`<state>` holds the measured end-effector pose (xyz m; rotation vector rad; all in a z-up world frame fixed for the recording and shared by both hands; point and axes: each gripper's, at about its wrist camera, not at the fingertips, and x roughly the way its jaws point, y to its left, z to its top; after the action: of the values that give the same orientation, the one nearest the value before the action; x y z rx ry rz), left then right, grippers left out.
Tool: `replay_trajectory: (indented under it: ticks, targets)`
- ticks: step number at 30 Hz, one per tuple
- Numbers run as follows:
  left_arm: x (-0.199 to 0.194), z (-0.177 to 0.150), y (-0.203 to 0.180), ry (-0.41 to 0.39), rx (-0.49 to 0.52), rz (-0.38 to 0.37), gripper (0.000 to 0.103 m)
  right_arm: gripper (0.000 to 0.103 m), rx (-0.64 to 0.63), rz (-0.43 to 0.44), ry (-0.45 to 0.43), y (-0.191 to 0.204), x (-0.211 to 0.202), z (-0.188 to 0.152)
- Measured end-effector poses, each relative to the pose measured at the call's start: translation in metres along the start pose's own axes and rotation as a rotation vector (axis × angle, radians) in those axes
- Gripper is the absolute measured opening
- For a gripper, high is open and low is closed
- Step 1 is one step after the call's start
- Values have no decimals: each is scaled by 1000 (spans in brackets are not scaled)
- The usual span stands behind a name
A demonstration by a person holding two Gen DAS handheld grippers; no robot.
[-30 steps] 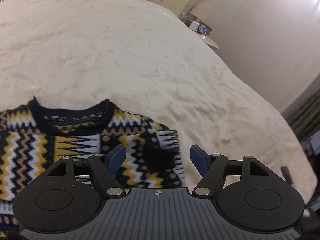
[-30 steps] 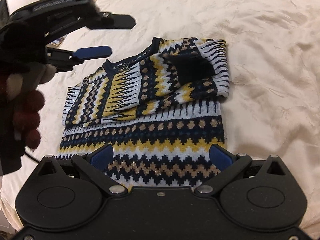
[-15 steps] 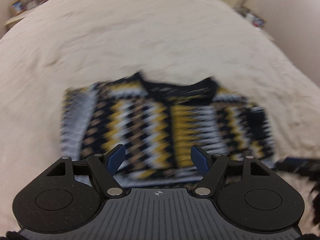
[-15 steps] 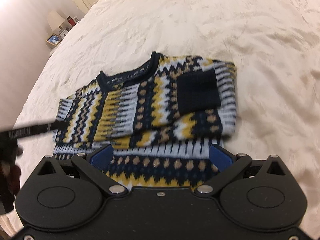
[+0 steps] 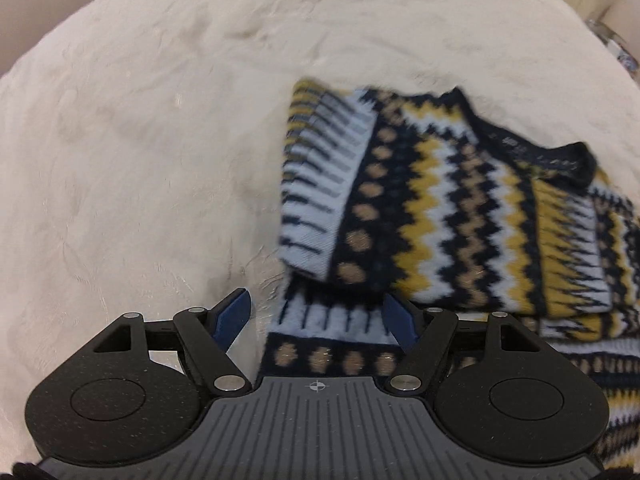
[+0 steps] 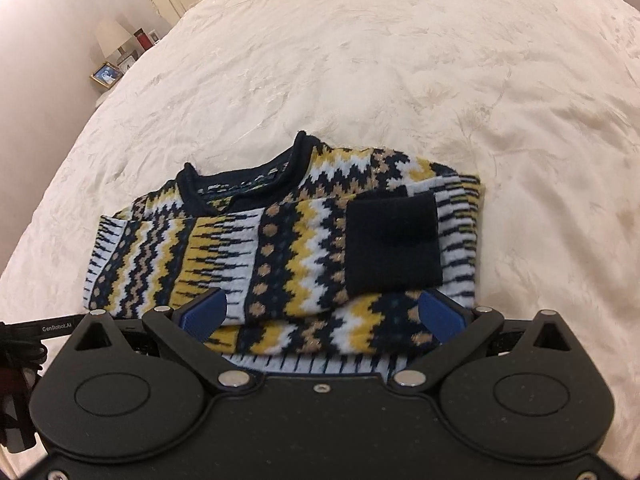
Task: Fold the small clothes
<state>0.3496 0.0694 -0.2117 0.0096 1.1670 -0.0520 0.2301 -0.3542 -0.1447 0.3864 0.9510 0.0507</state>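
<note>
Sweater (image 6: 280, 248) flat on bed (image 6: 400, 80), sleeves folded in. Left gripper (image 5: 316, 316) and right gripper (image 6: 322, 316) above hem, jaws apart, holding nothing.

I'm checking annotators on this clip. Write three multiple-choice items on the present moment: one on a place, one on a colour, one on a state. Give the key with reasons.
1. Where does the sweater lie?
A. on the cream bedspread
B. on a wooden floor
C. in a basket

2. What colour is the cuff folded across the sweater's front?
A. red
B. dark navy
C. green

3. How do the right gripper and left gripper stand?
A. both shut on the sweater
B. only the right shut
C. both open, holding nothing

Key: 1 A, cream bedspread surrounds the sweater on the sides in view. 2 B, the plain dark block lies on the patterned knit. 3 C, in each wrist view the blue pads stand wide apart, gripping no cloth.
</note>
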Motion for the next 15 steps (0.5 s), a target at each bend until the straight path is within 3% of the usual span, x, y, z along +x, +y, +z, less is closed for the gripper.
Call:
replay_trajectory:
  ticks: [11, 13, 15]
  targets:
    - [22, -5, -3, 21, 37, -28, 93, 99, 45, -33, -32, -27, 26, 21]
    - [24, -6, -5, 21, 42, -30, 96, 88, 46, -37, -25, -30, 31, 23]
    - [26, -6, -7, 22, 43, -25, 99, 84, 44, -42, -12, -33, 37, 24]
